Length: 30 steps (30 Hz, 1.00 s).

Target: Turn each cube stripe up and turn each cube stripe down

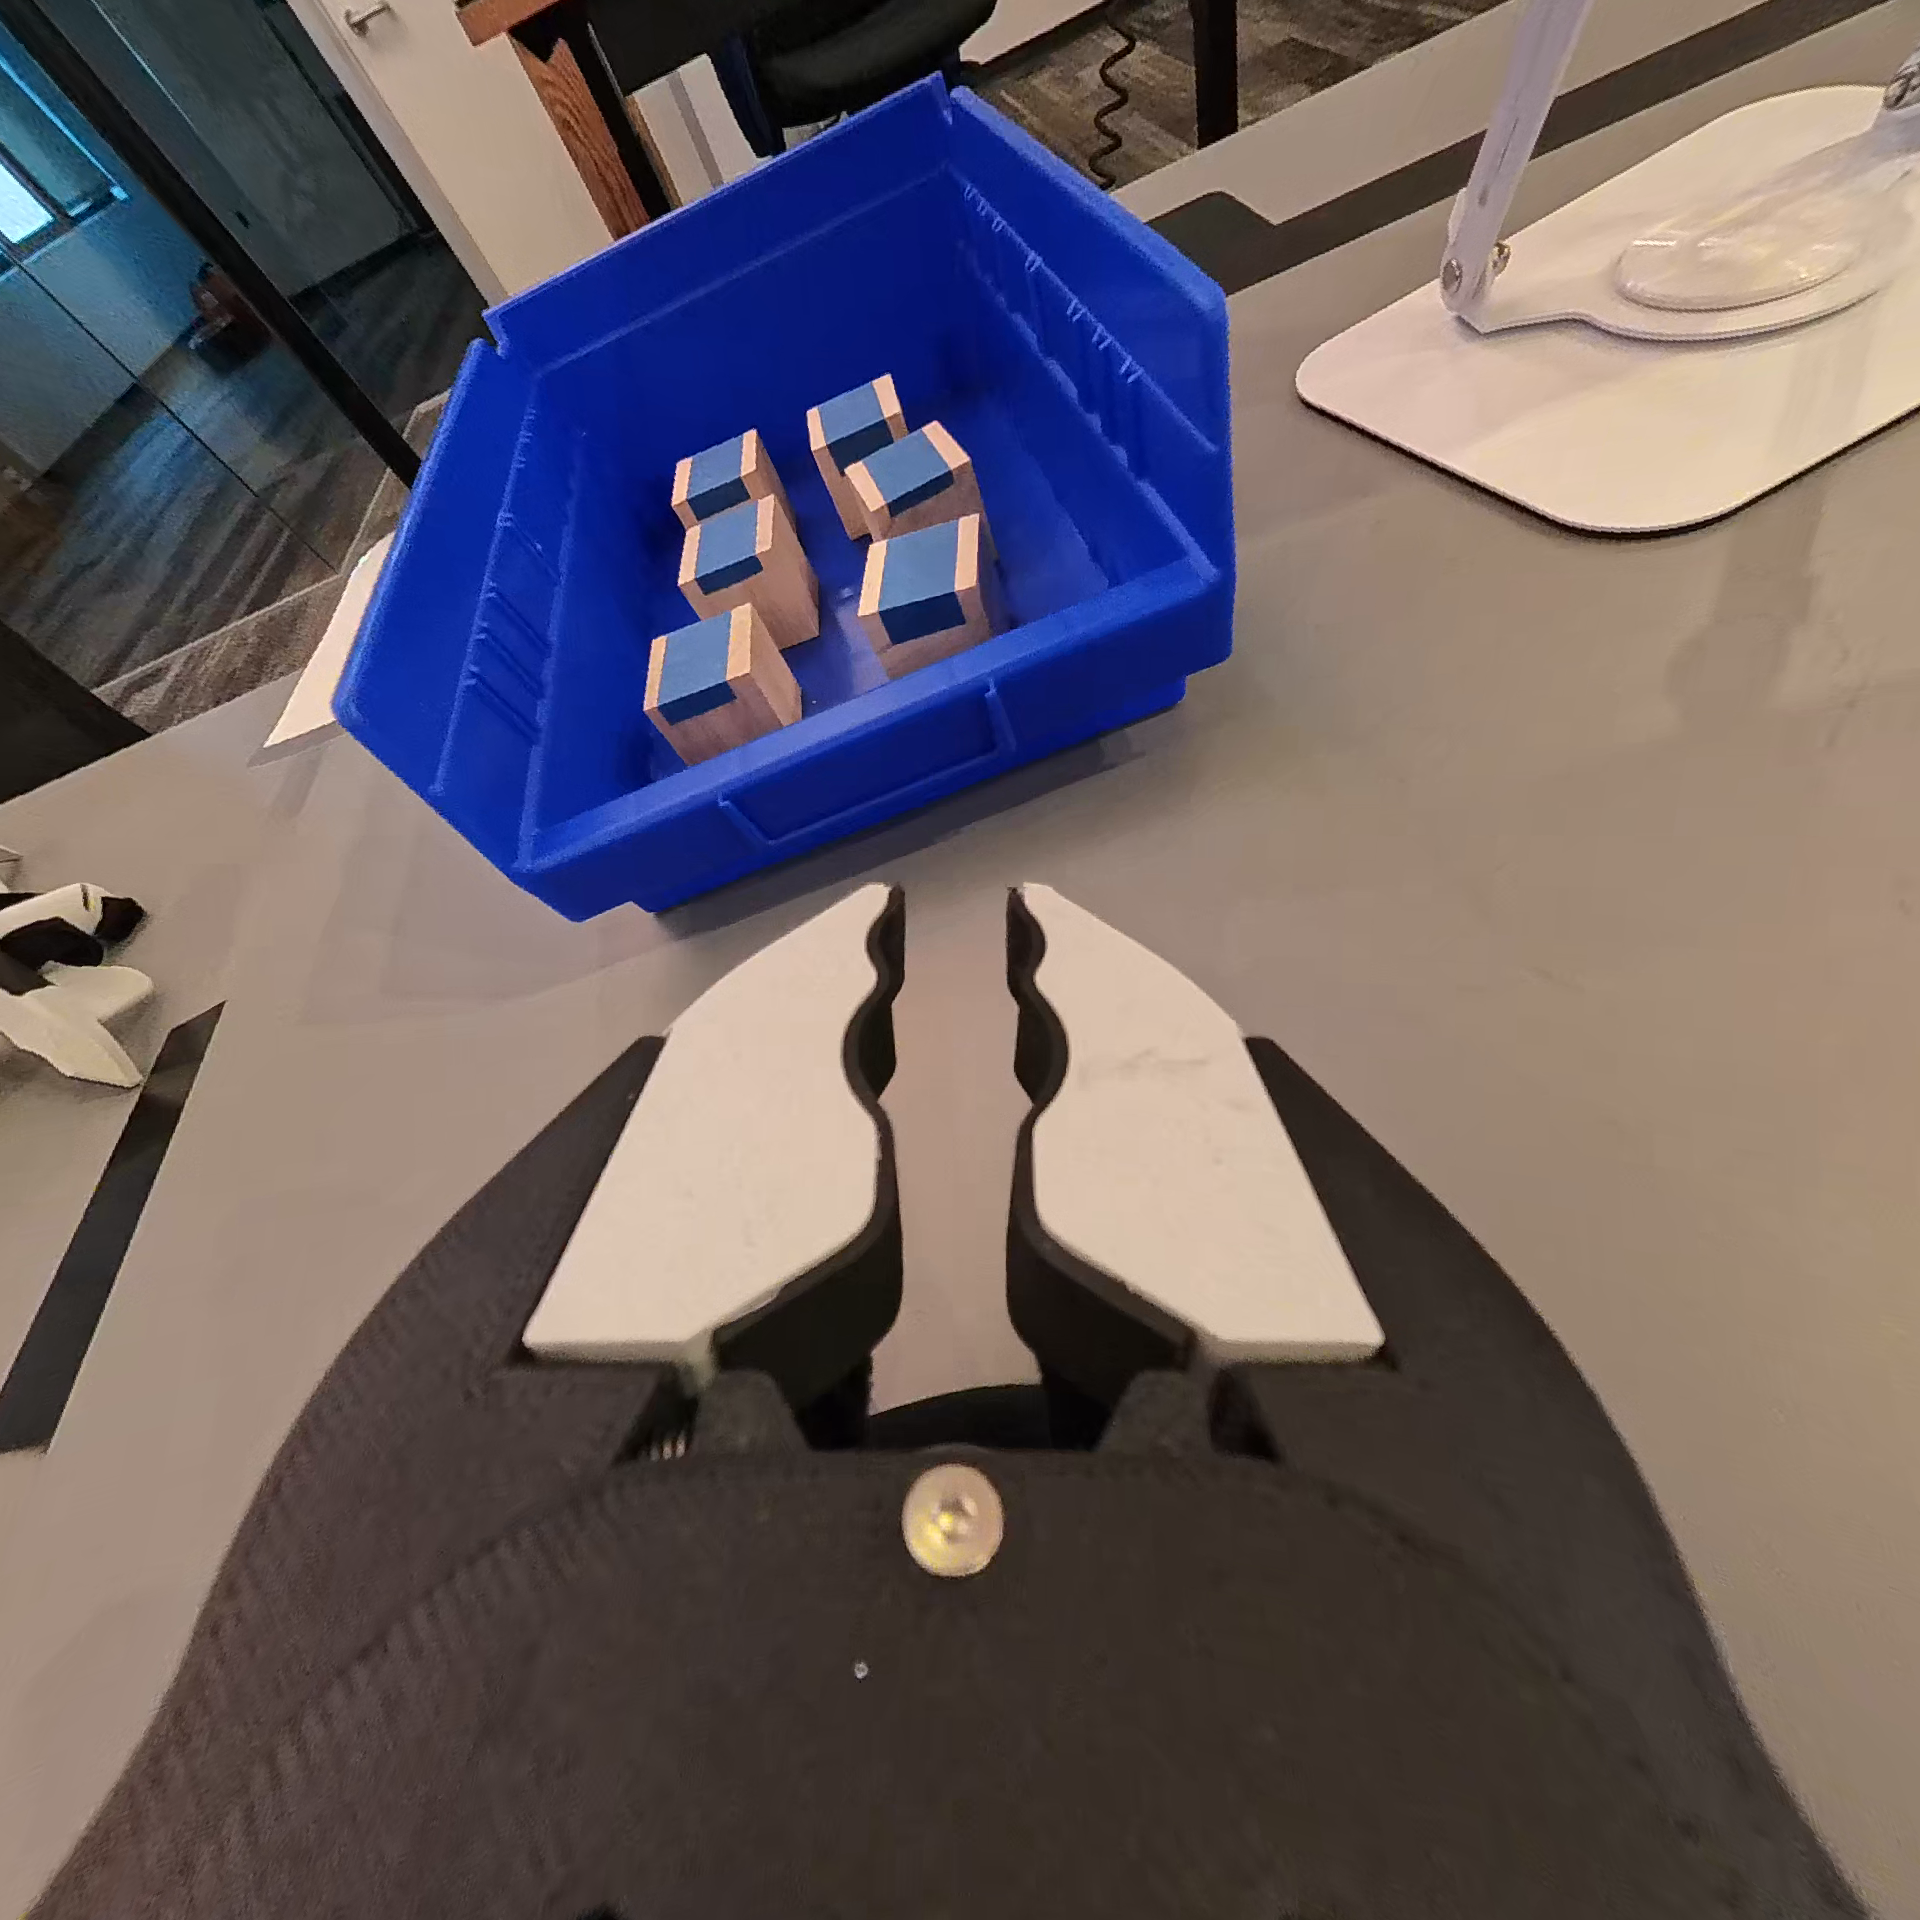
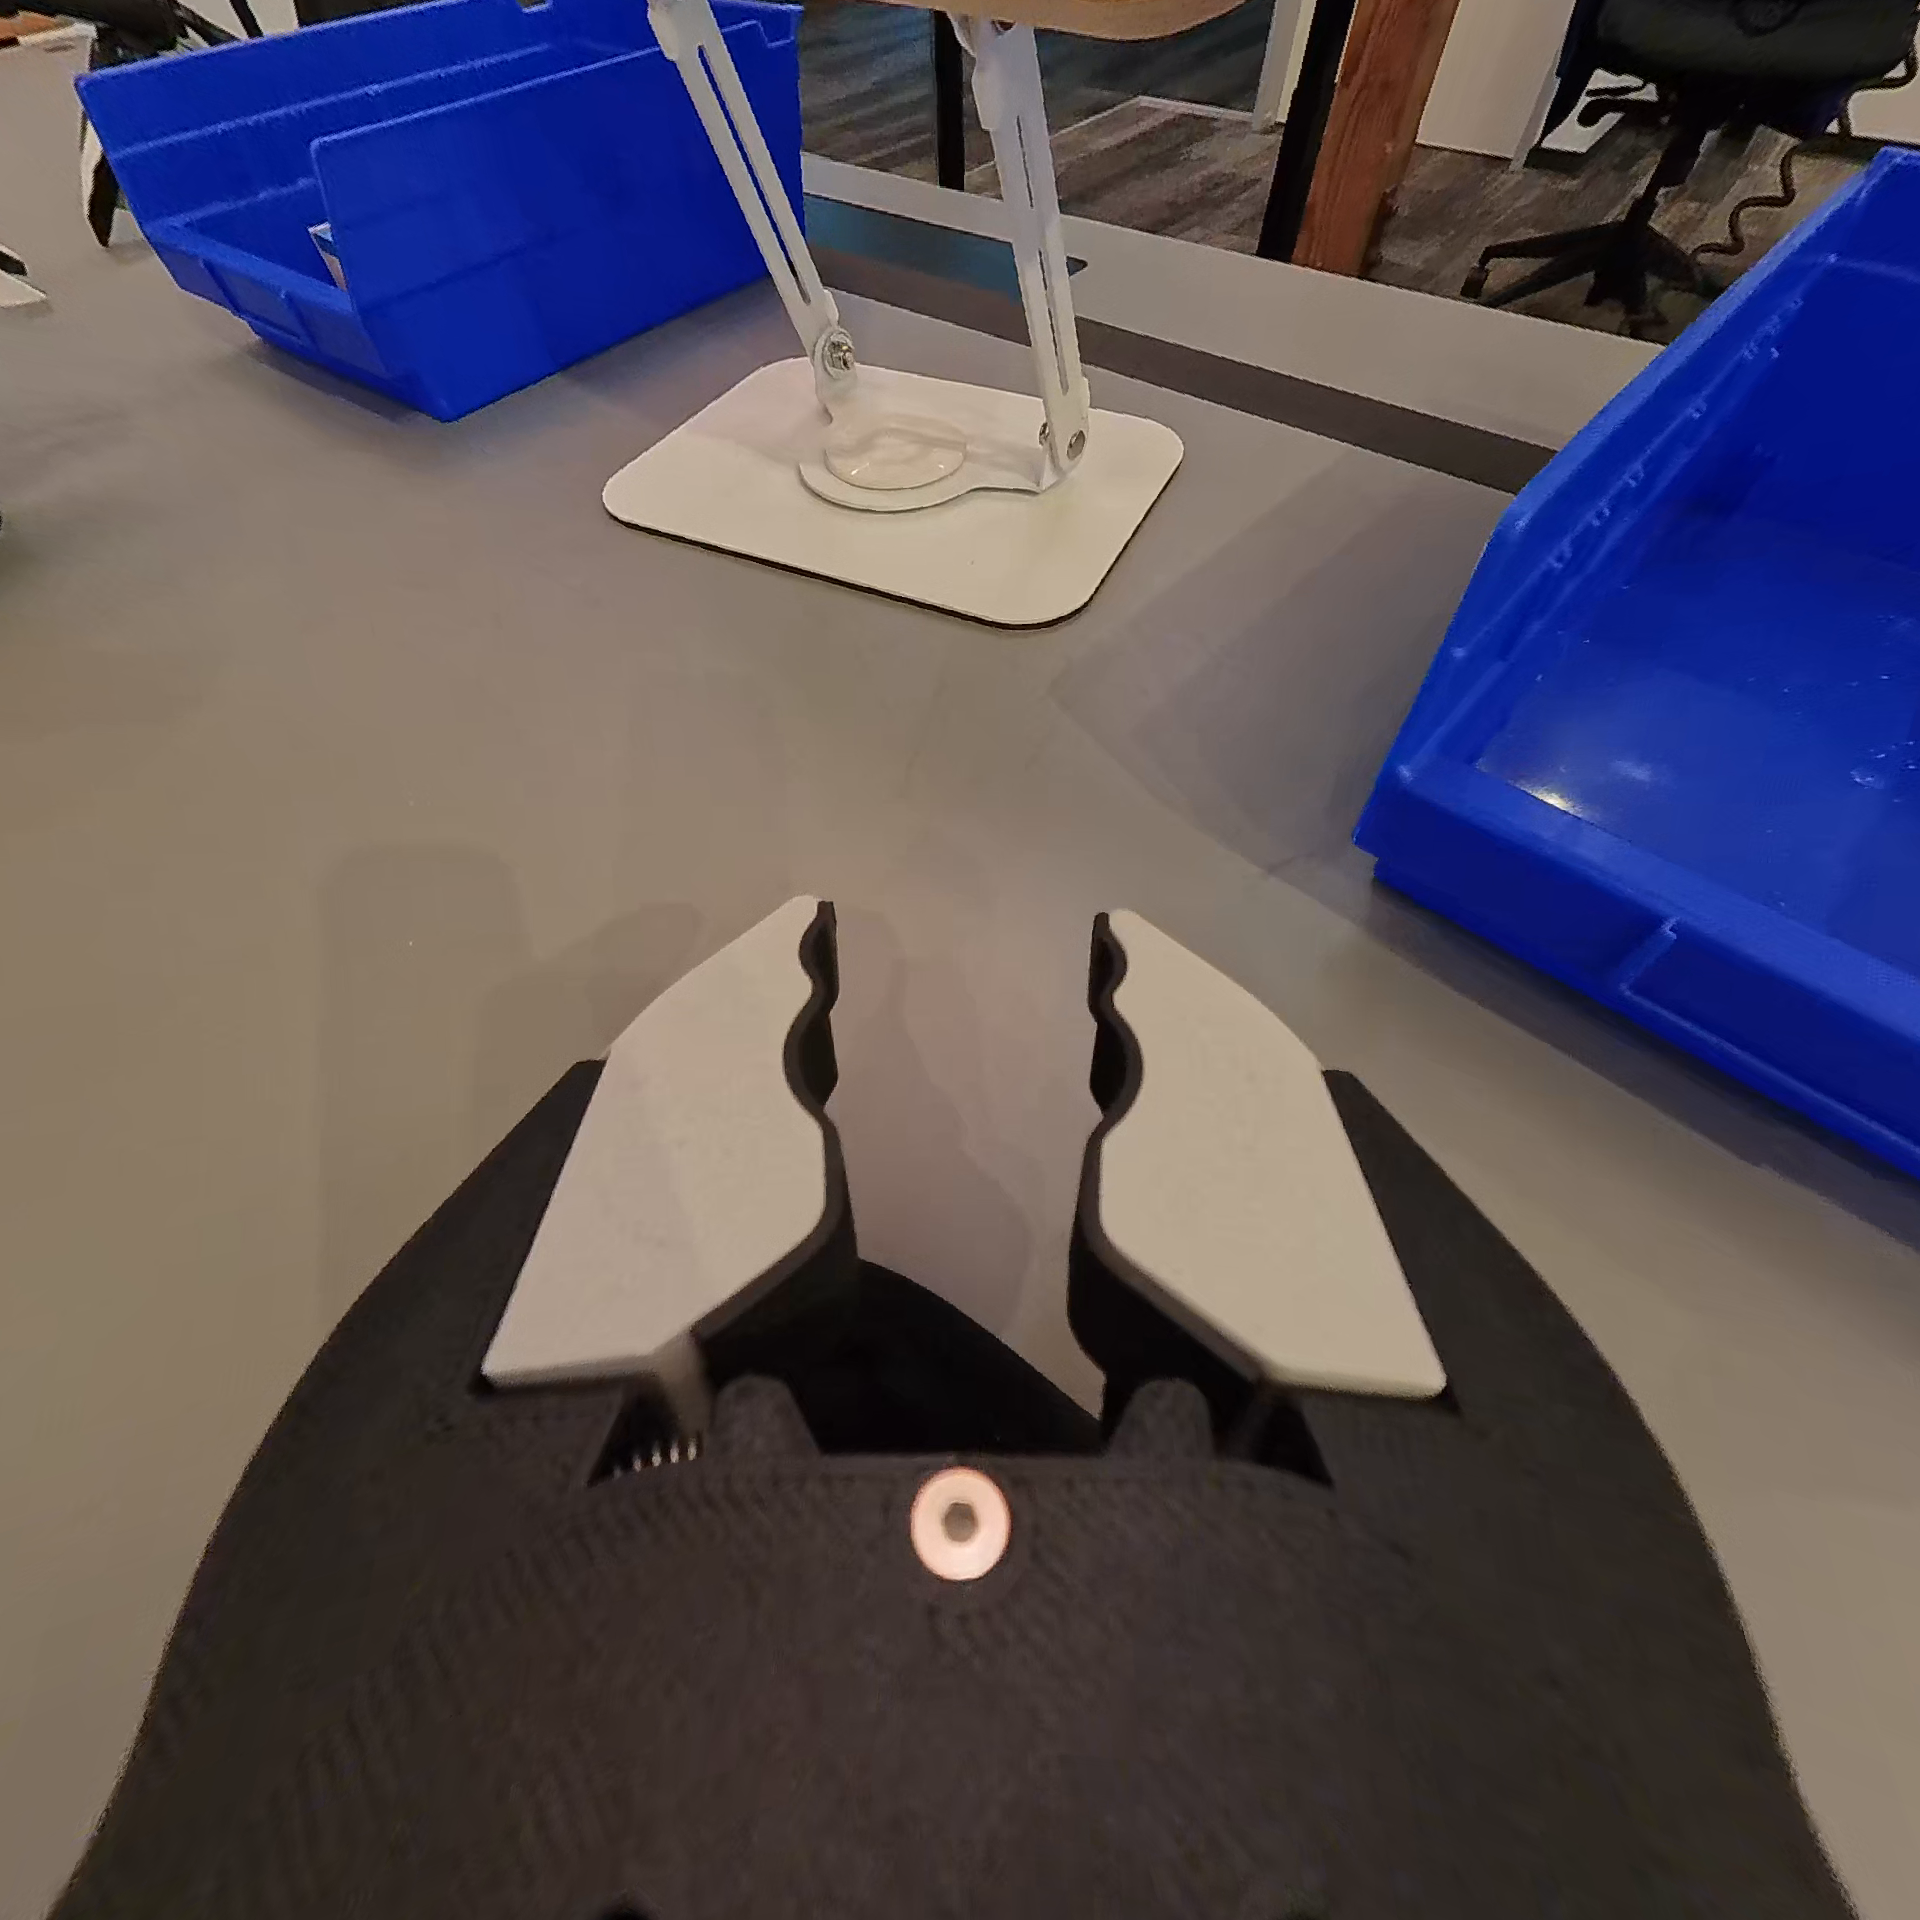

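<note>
Several wooden cubes (image 1: 821, 551) with a blue stripe on top stand in two rows inside a blue bin (image 1: 1091, 343) in the left wrist view. My left gripper (image 1: 954, 904) hovers over the grey table just in front of that bin, jaws narrowly apart with nothing between them. My right gripper (image 2: 958, 925) is open and empty above bare table. The same bin shows far off at the upper left of the right wrist view (image 2: 436, 218). A second blue bin (image 2: 1704, 675), with no cubes showing in it, stands to the right of my right gripper.
A white stand with a flat base plate (image 2: 894, 520) and two slanted arms stands on the grey table (image 2: 416, 675) between the bins; it also shows at the upper right (image 1: 1621, 395). A black-and-white object (image 1: 62, 977) lies at the left table edge. Chairs stand beyond the table.
</note>
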Motion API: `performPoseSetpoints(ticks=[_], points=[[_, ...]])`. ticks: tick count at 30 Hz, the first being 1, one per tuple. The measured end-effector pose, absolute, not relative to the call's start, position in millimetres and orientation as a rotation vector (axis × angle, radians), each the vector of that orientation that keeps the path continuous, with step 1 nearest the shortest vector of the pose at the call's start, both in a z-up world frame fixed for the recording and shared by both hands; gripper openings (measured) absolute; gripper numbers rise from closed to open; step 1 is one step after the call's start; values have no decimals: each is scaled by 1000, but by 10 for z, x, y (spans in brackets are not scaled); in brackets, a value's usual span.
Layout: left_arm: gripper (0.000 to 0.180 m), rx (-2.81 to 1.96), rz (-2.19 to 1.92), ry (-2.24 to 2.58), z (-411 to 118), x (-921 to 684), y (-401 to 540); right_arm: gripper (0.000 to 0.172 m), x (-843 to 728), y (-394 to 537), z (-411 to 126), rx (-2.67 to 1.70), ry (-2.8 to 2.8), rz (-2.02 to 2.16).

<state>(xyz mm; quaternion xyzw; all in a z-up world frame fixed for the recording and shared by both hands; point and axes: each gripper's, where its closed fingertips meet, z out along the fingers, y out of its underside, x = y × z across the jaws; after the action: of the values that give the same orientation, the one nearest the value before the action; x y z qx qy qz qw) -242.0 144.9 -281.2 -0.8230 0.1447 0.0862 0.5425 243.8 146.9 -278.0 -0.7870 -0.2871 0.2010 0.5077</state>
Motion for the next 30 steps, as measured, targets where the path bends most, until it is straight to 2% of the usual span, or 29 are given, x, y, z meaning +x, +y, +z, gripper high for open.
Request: performPoseSetpoints(ticks=[13,30], points=[[20,-1961,211,360,-2827,-2404,1451,47,2421,1459,-2807,-1903,-717,469],[32,-1939,136,346,-2798,-2394,1387,47,2426,1444,-2831,-1900,-741,427]])
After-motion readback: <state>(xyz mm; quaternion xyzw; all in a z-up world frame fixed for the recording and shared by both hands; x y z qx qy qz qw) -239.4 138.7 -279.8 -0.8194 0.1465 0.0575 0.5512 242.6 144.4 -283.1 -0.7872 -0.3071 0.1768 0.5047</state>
